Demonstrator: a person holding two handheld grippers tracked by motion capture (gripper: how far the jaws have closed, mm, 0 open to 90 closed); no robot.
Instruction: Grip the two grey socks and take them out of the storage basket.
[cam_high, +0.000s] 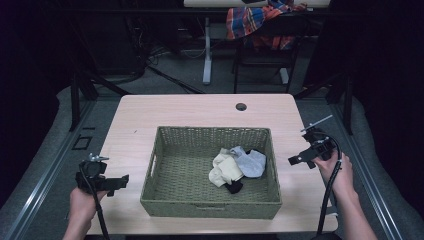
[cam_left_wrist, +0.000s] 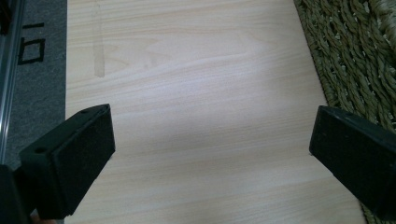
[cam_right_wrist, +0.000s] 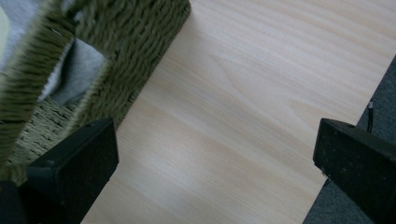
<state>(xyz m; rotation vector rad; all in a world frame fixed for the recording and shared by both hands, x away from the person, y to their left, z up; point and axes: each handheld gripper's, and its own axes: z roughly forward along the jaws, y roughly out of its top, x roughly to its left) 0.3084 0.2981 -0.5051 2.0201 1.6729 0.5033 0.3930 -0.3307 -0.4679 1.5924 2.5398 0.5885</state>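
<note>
A green woven basket (cam_high: 165, 200) sits in the middle of the light wood table (cam_high: 200, 110). Inside it, toward the right, lie a cream cloth (cam_high: 225, 170), a grey cloth (cam_high: 251, 162) and a small black piece (cam_high: 234, 187). My left gripper (cam_high: 120, 182) is held left of the basket, open, with bare tabletop between its jaws (cam_left_wrist: 210, 149). My right gripper (cam_high: 295, 160) is held right of the basket, open with nothing in it (cam_right_wrist: 215, 158). The basket's wall (cam_right_wrist: 135, 56) and its handle hole with grey cloth (cam_right_wrist: 79, 70) behind it appear in the right gripper view.
A cable hole (cam_high: 241, 106) lies near the table's far edge. Behind the table stand a chair with a plaid cloth (cam_high: 260, 22) and a white table leg (cam_high: 207, 50). Grey floor and metal rails (cam_high: 45, 170) flank the table.
</note>
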